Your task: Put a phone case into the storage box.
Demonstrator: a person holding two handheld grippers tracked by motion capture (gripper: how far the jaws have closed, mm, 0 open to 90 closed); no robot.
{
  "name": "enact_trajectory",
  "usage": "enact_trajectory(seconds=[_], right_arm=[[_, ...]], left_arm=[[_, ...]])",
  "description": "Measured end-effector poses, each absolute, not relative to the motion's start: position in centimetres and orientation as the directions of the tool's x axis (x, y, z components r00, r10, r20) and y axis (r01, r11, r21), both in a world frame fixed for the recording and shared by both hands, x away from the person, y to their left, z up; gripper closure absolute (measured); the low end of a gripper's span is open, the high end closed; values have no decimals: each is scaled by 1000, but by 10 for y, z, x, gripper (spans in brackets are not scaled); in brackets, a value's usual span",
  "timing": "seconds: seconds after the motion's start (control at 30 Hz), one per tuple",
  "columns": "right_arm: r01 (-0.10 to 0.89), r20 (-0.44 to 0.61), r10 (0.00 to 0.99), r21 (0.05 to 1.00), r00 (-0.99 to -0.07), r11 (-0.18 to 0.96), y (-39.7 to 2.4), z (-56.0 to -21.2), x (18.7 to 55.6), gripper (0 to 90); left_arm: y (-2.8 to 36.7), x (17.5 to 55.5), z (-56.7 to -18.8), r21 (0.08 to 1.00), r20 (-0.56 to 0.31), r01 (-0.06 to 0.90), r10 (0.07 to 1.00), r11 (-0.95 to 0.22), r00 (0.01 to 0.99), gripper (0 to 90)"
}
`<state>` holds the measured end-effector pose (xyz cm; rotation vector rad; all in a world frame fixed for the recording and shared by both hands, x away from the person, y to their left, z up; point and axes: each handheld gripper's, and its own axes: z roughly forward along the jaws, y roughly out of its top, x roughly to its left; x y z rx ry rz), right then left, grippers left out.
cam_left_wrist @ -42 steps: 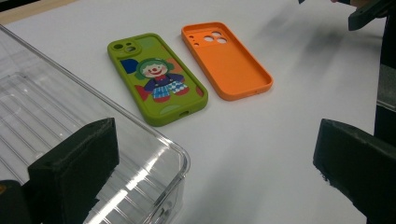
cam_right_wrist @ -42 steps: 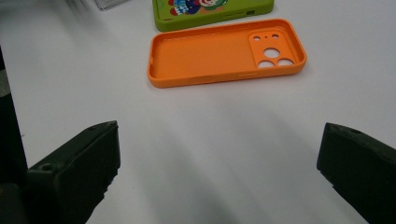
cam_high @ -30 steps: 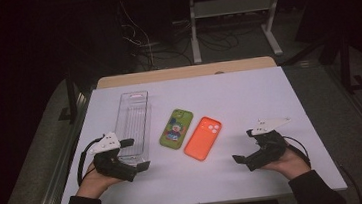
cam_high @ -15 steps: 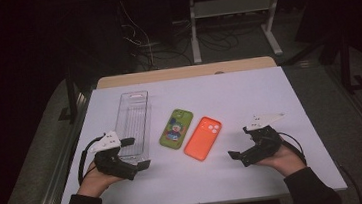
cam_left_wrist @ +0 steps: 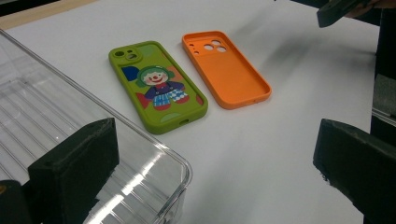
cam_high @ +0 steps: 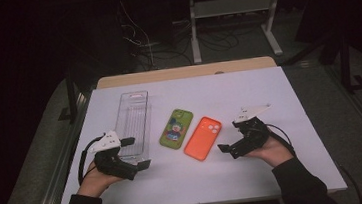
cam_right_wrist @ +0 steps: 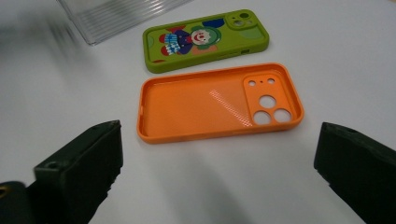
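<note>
Orange phone case lies hollow side up on the white surface, touching the green clown case; my right tongs gape wide just beside it, left tongs spread by the clear tray. Thin rim, might skid away.

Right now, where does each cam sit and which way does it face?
High view: above the person's side, looking forward and down on the table; both forearms, left gripper and right gripper show.
Left gripper view: on the left gripper, facing across the tray corner toward the green case and orange case; own two jaws show.
Right gripper view: on the right gripper, facing the orange case; own jaws show.
Shared: both cases and the tray appear in all three.
</note>
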<state>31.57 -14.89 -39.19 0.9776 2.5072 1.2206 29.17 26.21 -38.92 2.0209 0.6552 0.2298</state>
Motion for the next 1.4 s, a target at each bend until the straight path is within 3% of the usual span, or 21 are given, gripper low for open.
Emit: enact_trajectory(seconds=[0.1,0.17,0.43,0.63,0.67,0.77,0.9,1.13,1.4], right_arm=[[484,110,631,745,-768,459,-144,-391,319,54],[497,116,630,728,-768,472,-136,-391,324,125],[541,151,641,698,-752,470,-117,-388,337,259],[552,169,627,677,-761,487,-102,-387,345,411],[561,182,624,668,-760,489,-97,-387,348,480],[560,180,619,661,-764,499,-93,-387,351,541],[569,215,594,646,-775,508,-79,-389,358,700],[571,234,567,619,-790,540,-60,-395,368,858],[558,235,536,588,-811,585,-35,-406,373,880]], left_arm=[[262,292,-389,849,-103,354,535,-392,839,0],[263,292,-389,845,-106,361,537,-396,837,0],[265,292,-388,845,-116,372,547,-385,829,0],[265,292,-388,844,-115,372,547,-386,829,0],[265,293,-388,846,-117,372,548,-382,828,0],[264,293,-389,844,-114,370,546,-388,830,0],[264,293,-389,843,-112,370,544,-391,832,0],[264,293,-389,843,-118,375,547,-385,829,0],[264,293,-389,843,-114,372,546,-388,830,0]])
